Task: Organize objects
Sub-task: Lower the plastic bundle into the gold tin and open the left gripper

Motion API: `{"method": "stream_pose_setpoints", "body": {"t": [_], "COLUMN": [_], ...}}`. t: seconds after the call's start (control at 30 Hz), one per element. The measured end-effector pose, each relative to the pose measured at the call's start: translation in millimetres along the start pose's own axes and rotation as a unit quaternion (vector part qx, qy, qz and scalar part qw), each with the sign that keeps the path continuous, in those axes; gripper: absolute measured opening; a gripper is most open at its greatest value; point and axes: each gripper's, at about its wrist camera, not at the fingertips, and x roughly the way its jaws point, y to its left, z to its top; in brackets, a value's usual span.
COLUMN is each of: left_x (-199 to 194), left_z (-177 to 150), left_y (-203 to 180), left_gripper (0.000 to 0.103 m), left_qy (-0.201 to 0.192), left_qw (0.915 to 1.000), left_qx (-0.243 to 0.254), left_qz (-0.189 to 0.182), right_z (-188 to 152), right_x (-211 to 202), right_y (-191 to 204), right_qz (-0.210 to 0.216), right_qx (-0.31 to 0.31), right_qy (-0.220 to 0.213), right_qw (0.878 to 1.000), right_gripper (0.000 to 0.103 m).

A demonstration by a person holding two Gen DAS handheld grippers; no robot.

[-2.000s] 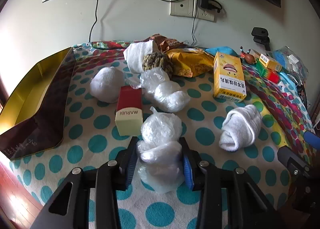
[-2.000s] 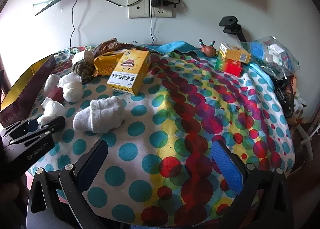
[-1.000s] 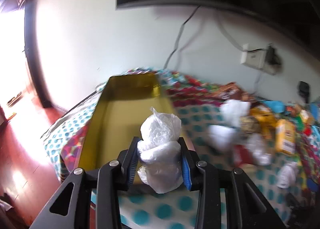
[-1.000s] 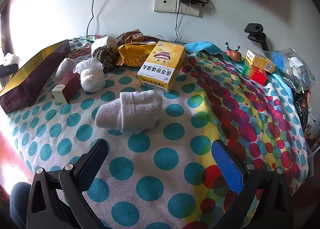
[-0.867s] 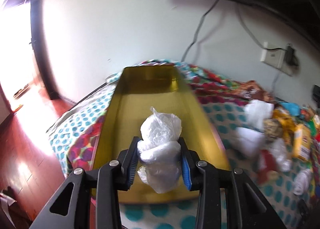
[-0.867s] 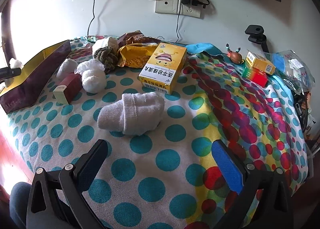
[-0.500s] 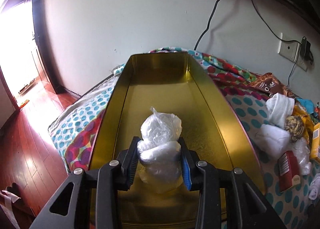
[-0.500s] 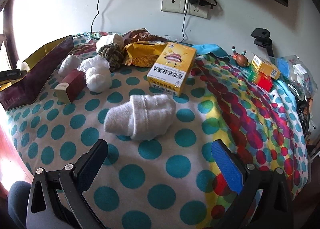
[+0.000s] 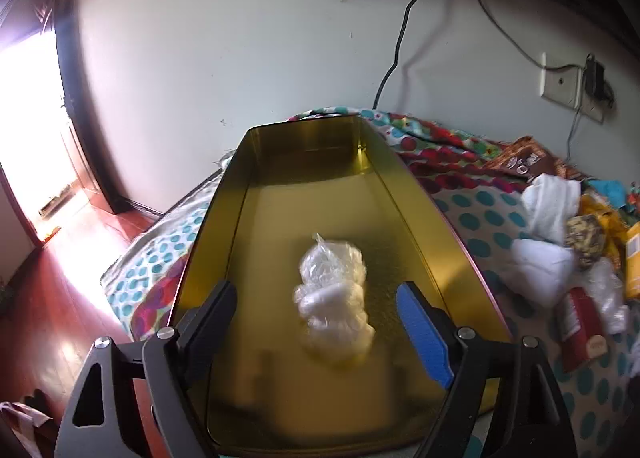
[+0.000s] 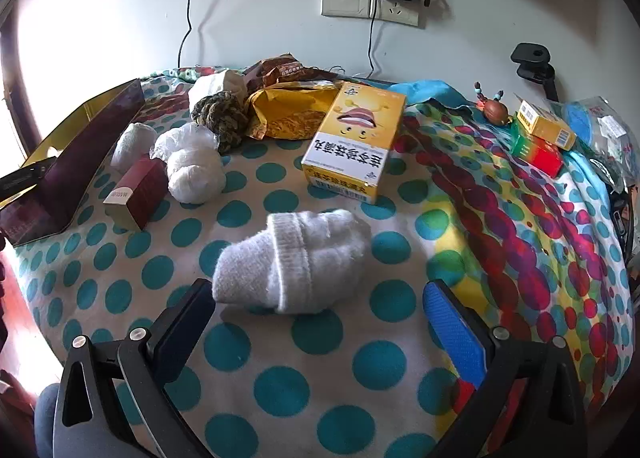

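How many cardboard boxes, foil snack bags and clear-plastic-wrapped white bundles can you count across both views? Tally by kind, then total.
Cardboard boxes: 4 (large yellow, dark red, small yellow, red-and-green)
Foil snack bags: 2 (yellow, brown)
Clear-plastic-wrapped white bundles: 2 (one in the gold tin, one on the dotted cloth)
Total: 8

Left gripper (image 9: pixel 316 318) has just been opening, nothing gripped; right gripper (image 10: pixel 318 316) spread wide.

One gold metal tin (image 9: pixel 416 194) holds one clear plastic bag of white rolls (image 9: pixel 334 294). On the spotted cloth (image 10: pixel 280 386) lie one rolled white sock (image 10: pixel 292 262), one yellow carton (image 10: pixel 354 138) and one maroon box (image 10: pixel 138 194).
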Motion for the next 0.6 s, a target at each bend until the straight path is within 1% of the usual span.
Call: {"method": "stream_pose_setpoints", "body": {"t": [0.07,0.13,0.17,0.27,0.33,0.4,0.47,0.5,0.57,0.6], "left_x": [-13.1,-31.5,-40.6,-63.5,-78.9,-92.6,-108.2,-115.3,-123.3,-124.9], "left_z": [-4.0,-9.2,-11.9,-19.3,-26.7,-35.4,-46.0,-50.6,-58.1,-62.2], "left_y": [2.4,2.5,3.1,11.6,20.0,24.3,30.6,33.6,36.2,36.7], "left_gripper": [0.085,0.086,0.088,0.088,0.088,0.088,0.088,0.088,0.088,0.088], "left_qy": [-0.023,-0.050,-0.058,-0.063,-0.062,-0.052,-0.057,-0.059,-0.057,-0.050], "left_qw": [0.9996,0.9986,0.9982,0.9971,0.9966,0.9971,0.9959,0.9956,0.9957,0.9959], "left_qx": [-0.012,-0.009,-0.010,-0.033,-0.049,-0.054,-0.065,-0.069,-0.071,-0.072], "left_qz": [-0.011,-0.012,-0.010,-0.026,-0.023,-0.015,-0.027,-0.024,-0.019,-0.022], "right_z": [2.0,3.1,3.6,5.5,5.7,5.6,6.4,6.3,5.5,4.7], "right_x": [3.9,8.1,8.9,10.7,10.8,11.2,12.0,12.1,11.2,10.2], "right_y": [4.9,9.0,9.3,11.6,12.9,12.4,11.2,10.7,9.4,8.9], "right_qz": [-0.001,0.001,0.002,0.004,0.003,0.005,0.006,0.005,0.006,0.007], "right_qx": [-0.004,-0.005,-0.003,0.001,0.000,0.002,0.006,0.007,0.010,0.009], "right_qy": [0.005,0.005,0.005,0.010,0.010,0.010,0.011,0.011,0.005,-0.001], "right_qw": [1.000,1.000,1.000,1.000,1.000,1.000,1.000,1.000,1.000,1.000], "right_gripper": [0.103,0.103,0.103,0.103,0.103,0.103,0.103,0.102,0.096,0.090]}}
